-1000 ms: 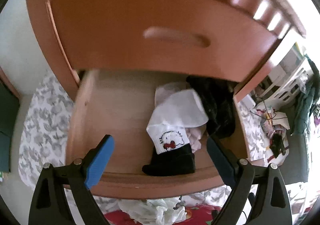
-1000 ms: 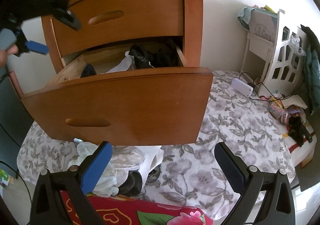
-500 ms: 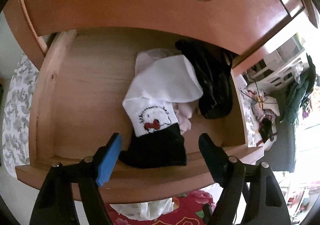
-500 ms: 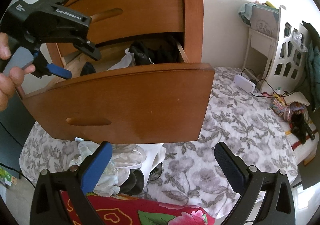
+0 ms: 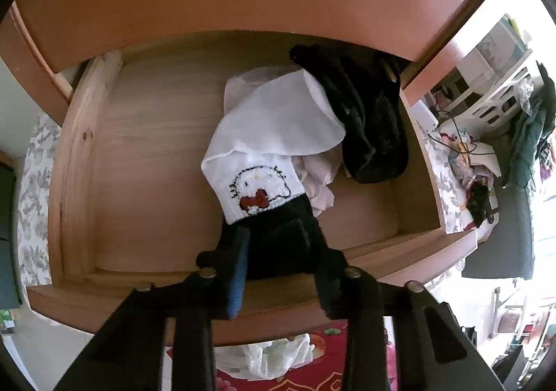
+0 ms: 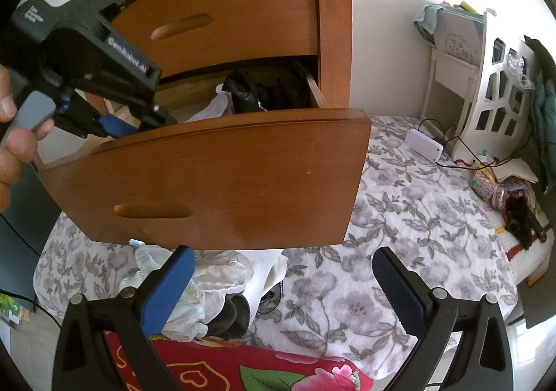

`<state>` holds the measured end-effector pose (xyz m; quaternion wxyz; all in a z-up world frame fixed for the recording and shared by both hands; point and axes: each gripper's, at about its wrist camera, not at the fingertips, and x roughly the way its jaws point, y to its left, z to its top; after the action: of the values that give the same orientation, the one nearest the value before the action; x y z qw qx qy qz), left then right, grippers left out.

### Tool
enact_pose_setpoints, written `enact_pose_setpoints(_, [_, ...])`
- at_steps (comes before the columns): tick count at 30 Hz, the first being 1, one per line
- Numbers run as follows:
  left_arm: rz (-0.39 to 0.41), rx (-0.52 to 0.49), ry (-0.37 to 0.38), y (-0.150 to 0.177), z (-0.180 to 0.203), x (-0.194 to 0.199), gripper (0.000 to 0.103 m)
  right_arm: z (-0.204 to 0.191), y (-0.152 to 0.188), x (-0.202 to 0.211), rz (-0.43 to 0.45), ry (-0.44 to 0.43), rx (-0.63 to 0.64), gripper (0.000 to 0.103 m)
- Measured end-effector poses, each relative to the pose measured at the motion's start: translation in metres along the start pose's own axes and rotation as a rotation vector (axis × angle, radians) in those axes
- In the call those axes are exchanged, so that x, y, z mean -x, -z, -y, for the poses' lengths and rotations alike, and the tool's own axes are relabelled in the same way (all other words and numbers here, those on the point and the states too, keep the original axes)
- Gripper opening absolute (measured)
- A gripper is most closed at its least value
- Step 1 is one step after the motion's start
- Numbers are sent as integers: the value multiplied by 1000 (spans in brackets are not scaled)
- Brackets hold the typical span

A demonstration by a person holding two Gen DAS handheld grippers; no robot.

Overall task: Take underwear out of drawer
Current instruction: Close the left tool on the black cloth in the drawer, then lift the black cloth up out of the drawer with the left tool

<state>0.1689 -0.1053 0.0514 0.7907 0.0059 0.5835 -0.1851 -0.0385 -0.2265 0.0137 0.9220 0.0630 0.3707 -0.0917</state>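
Here, lying on smooth wooden drawer (image 5: 146, 155) floor: black garment (image 5: 278, 234), left gripper (image 5: 274, 245) jaws closing around it; right gripper (image 6: 281, 290) gaping wide over floral sheet (image 6: 399, 217).

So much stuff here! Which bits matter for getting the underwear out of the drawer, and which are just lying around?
Part of the job:
- open drawer
- black garment, with the left tongs closing around it
- white cloth with a cartoon face
- second black bundle

Just lying about:
- right tongs, open and idle
- flowered bedsheet
- white lacy pile
- white shelf

White cartoon-cat sock (image 5: 259, 182), grey floral bedspread (image 6: 399, 217)
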Motion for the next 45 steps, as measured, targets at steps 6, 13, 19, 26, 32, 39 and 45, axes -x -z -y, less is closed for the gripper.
enact_pose_setpoints(6, [51,1,-13,4,-5,9,13,1,0,0,-1,1,-4,103])
enact_pose_setpoints(13, [90,38,-21,7,-21,14,11,1,0,0,1,7,-2,103])
enact_pose_setpoints(19, [119,93,-8,10,-41,22,11,1,0,0,0,8,-2,103])
enact_pose_setpoints(26, [208,119,7,10,-50,49,10,2,0,0,-2,16,2,103])
enact_pose_setpoints(32, [259,138,27,11,-54,69,10,1,0,1,-1,25,4,103])
enact_pose_setpoints(39, [331,169,41,14,-62,97,10,1,0,1,-2,28,0,103])
enact_pose_setpoints(45, [416,176,45,19,-65,127,10,-1,-1,2,1,47,7,103])
